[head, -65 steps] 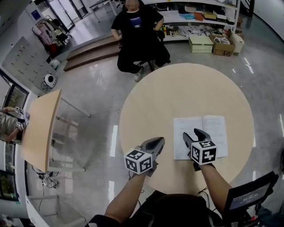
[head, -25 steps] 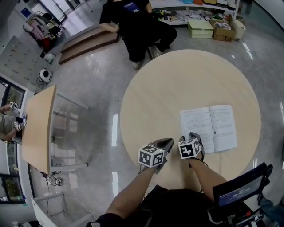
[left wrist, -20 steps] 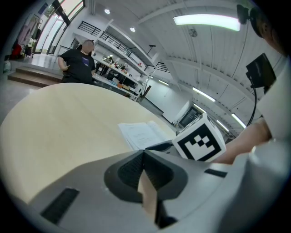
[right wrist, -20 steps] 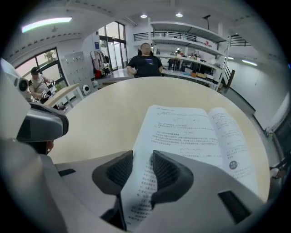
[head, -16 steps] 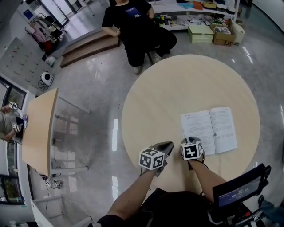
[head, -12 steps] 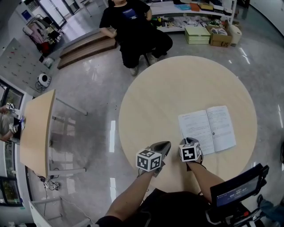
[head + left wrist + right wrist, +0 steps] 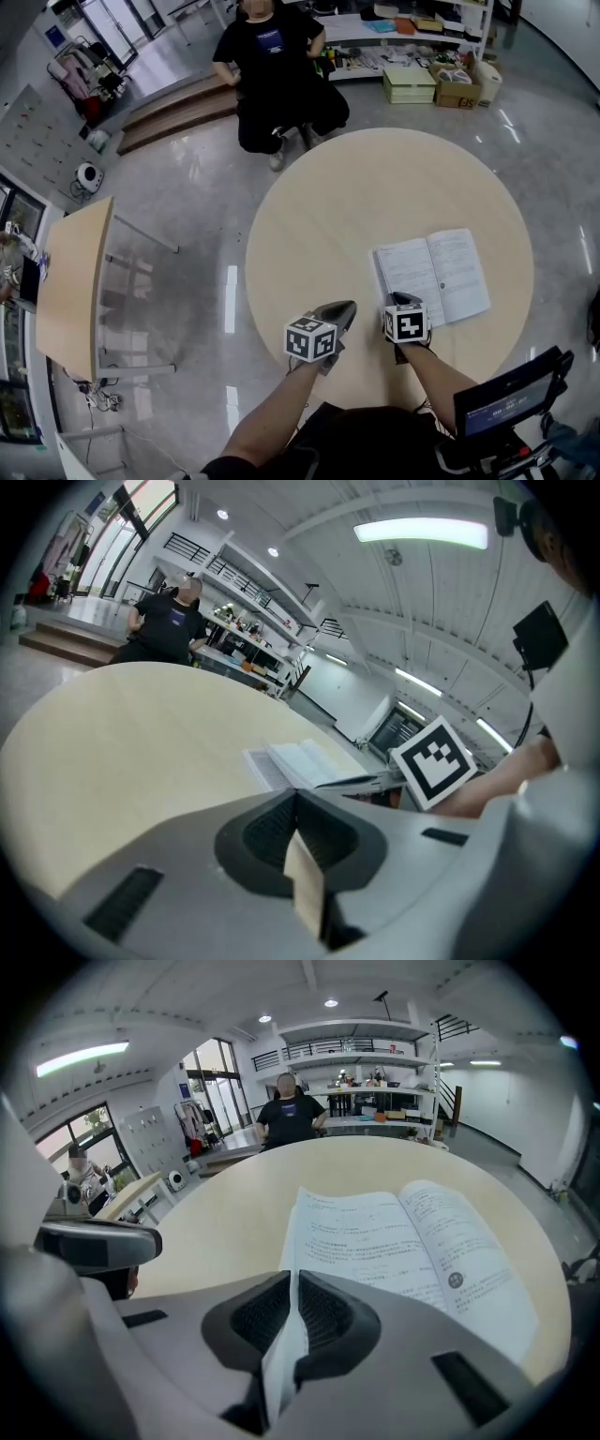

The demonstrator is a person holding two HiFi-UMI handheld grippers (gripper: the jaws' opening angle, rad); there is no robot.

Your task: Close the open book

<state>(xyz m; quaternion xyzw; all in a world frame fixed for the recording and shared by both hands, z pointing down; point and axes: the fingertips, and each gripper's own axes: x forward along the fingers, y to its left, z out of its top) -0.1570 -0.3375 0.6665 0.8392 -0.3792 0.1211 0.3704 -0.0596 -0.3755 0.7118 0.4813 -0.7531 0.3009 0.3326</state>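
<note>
My right gripper: fingers have just been closing, now pinched on the left edge of the book, which lies open on the bench. Left gripper: fingers together, empty. I should swing that edge over the spine in 1 slow arc, without tearing.

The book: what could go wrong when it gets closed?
The right gripper has just closed on the thin left edge of the book; the paper might crease or tear. The left gripper is shut and off the book, so it could slide on the table.
</note>
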